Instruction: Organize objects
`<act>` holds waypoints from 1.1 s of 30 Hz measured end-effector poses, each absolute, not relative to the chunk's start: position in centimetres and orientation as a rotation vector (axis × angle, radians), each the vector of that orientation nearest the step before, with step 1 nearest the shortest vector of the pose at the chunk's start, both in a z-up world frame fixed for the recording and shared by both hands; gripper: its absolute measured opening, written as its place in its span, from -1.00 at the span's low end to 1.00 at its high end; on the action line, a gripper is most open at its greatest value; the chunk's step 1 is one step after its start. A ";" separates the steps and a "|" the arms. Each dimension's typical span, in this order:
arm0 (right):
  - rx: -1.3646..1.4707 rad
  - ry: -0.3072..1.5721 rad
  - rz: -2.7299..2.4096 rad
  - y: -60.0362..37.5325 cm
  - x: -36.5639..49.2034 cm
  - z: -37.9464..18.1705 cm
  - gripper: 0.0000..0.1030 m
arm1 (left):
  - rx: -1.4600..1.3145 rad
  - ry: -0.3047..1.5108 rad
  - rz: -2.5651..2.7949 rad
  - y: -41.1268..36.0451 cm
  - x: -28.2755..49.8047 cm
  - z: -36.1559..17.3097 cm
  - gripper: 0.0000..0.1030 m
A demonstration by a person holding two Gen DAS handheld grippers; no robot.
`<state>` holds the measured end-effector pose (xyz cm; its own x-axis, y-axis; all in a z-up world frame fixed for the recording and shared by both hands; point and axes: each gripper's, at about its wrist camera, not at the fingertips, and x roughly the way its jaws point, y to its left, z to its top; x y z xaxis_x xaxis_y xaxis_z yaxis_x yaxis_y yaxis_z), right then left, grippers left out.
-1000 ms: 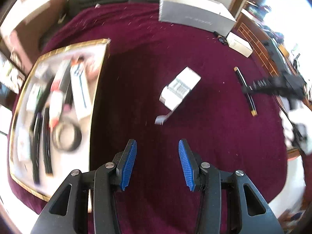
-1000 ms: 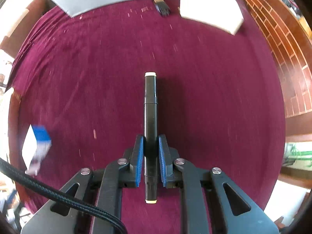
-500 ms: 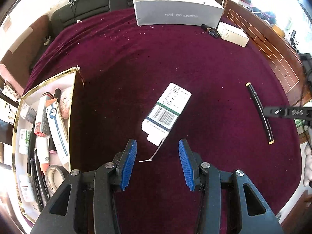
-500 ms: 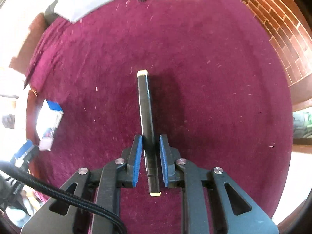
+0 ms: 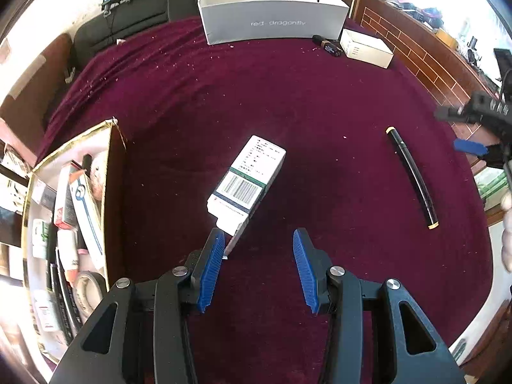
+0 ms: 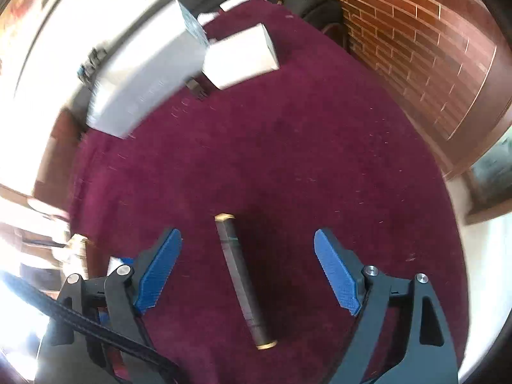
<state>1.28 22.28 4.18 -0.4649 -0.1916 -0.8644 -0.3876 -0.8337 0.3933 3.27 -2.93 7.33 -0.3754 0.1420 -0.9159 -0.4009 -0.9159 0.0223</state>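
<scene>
Right gripper [image 6: 246, 272] just opened wide over black pen [image 6: 244, 280]; light, stiff, rolls; best gripped mid-barrel. Left gripper [image 5: 256, 267] half open, empty.

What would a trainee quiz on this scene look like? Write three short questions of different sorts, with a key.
1. True or false: the right gripper is clamped on the black pen.
2. Multiple choice: the small carton with a barcode lies (A) inside the gold-rimmed tray, (B) on the maroon cloth ahead of the left gripper, (C) on top of the grey box.
3. Fill in: the pen lies flat on the ____.

Key
1. False: the jaws have just been opening, and the pen lies between them untouched.
2. B.
3. Maroon cloth.
</scene>
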 end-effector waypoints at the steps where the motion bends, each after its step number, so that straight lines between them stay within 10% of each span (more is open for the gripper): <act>1: -1.576 0.838 2.444 22.0 1.4 3.8 0.68 | -1.513 0.353 2.343 -3.0 3.2 7.4 -0.25; 33: -1.695 0.746 2.264 20.0 5.9 0.5 0.68 | -1.362 0.486 2.169 -2.7 -2.0 5.2 -0.25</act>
<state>5.91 20.02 0.53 -0.3126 -0.1259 -0.9415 -0.4585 -0.8480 0.2656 -2.05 -2.67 5.16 -0.3526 0.2428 -0.9037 -0.6054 -0.7956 0.0224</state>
